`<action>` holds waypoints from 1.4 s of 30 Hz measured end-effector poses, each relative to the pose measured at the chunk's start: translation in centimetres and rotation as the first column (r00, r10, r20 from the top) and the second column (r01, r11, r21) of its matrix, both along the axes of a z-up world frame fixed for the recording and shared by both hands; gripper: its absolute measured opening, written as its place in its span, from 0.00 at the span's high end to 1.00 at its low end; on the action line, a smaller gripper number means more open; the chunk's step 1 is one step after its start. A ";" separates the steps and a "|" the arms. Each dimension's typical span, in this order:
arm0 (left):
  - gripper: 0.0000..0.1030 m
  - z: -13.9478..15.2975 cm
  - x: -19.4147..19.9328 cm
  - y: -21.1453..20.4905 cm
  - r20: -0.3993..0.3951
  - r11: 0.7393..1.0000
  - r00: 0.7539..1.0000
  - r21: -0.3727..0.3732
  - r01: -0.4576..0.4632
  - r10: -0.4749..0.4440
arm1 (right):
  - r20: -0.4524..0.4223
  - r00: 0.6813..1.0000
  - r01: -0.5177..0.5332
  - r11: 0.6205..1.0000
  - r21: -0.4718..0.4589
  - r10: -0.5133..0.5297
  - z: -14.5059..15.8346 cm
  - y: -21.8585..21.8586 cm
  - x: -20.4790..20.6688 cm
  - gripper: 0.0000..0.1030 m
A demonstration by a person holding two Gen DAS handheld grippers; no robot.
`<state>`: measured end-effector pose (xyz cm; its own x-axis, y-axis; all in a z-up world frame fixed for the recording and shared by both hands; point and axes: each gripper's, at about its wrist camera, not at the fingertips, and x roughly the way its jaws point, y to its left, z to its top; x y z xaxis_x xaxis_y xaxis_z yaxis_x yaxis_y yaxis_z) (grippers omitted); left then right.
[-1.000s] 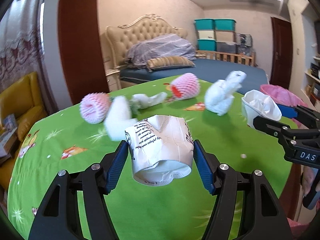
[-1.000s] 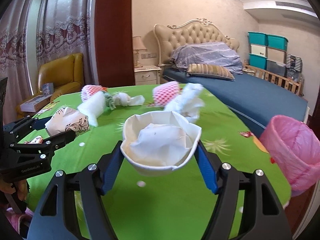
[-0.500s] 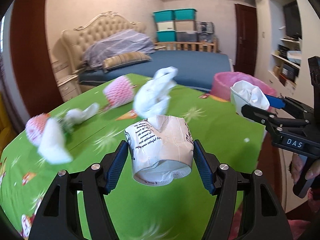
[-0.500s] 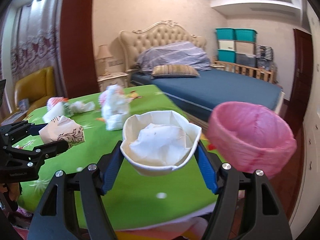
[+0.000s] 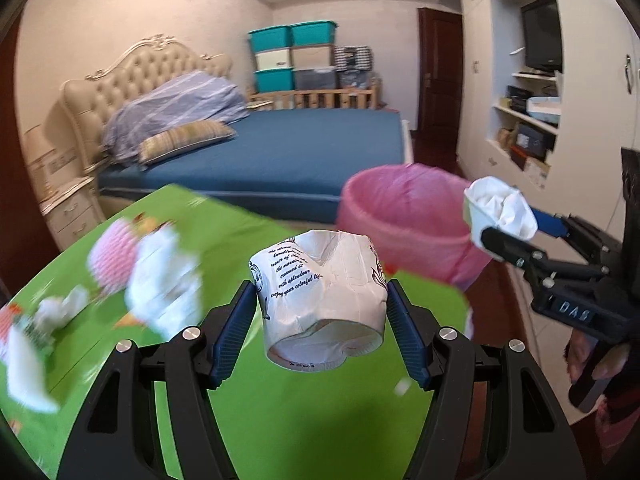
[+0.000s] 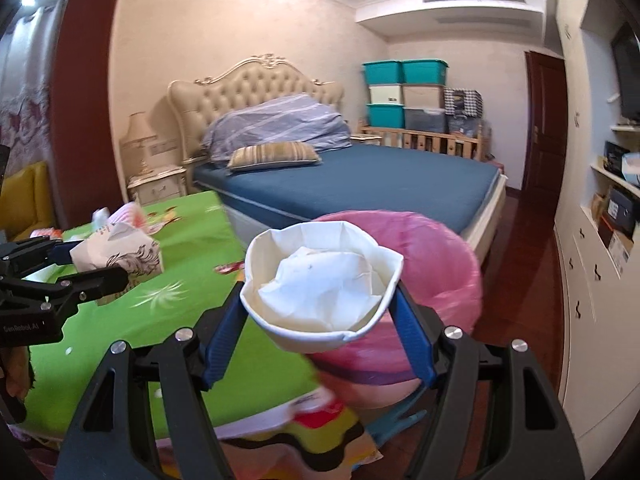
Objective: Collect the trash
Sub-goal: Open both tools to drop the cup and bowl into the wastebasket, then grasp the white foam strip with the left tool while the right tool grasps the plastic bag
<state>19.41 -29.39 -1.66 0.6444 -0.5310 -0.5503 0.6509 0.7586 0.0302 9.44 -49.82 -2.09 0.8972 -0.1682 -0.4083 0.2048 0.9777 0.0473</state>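
Bedroom, green table (image 5: 304,420), 1 pink bin (image 5: 404,220); 2 grippers, fingers each clamping 1 crumpled paper cup (image 5: 322,296) (image 6: 320,284).

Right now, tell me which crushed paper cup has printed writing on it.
The crushed cup in the left tongs: dark script on its side. The cup in the right tongs is plain white, tissue inside.

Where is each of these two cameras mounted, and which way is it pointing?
Left wrist view: sits on the left gripper, looking along its jaws at the printed paper cup they clamp; a hand shows at right.
Right wrist view: sits on the right gripper, looking over its white cup toward the pink-lined bin.
Shared: both cups, the bin, green table, bed.
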 end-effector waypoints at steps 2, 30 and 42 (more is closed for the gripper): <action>0.40 0.6 1.0 -2.2 -0.001 0.999 0.999 -0.020 0.034 -0.034 | 0.002 1.000 0.016 1.000 0.019 -0.016 0.1 -1.5 0.3 0.33; 0.19 2.4 10.3 -16.2 -0.045 0.996 0.997 -0.079 0.052 -0.055 | -0.012 0.996 0.093 0.995 -0.019 -0.094 -1.8 -10.9 7.0 0.19; 0.12 0.7 6.4 -5.7 0.030 0.998 0.998 -0.007 -0.063 0.063 | 0.029 0.998 0.050 0.998 0.027 -0.050 -0.1 -6.8 1.8 0.19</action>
<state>25.82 -35.14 -1.00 0.6928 -0.4918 -0.5273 0.6005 0.7984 0.0442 11.27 -56.62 -2.19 0.8997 -0.2027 -0.3866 0.2514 0.9646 0.0792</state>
